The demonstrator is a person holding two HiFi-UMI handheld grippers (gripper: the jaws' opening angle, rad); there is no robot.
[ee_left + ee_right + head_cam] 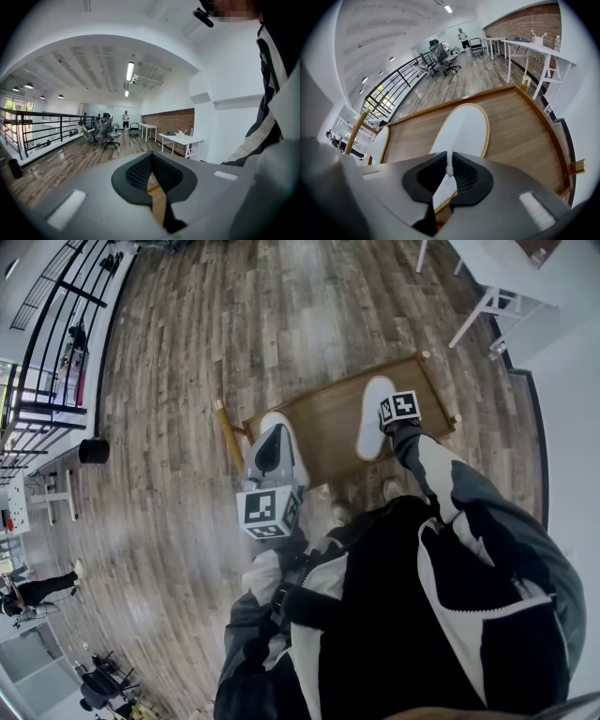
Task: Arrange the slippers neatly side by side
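Where the right gripper (449, 172) tilts down, its jaws pinch the near edge of the right slipper (464, 129), flat on the wooden desk (520, 126). Left gripper (151, 166): jaws closed, nothing btwn them. 2nd slipper (378, 144) lies well apart, at the desk's left end.

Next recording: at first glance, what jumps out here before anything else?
A white flat slipper with a tan rim lies on the low brown wooden table, its near edge pinched in the right claw. A second white slipper lies apart from it at the table's left end, while the left claw, shut on nothing, points out across the room.
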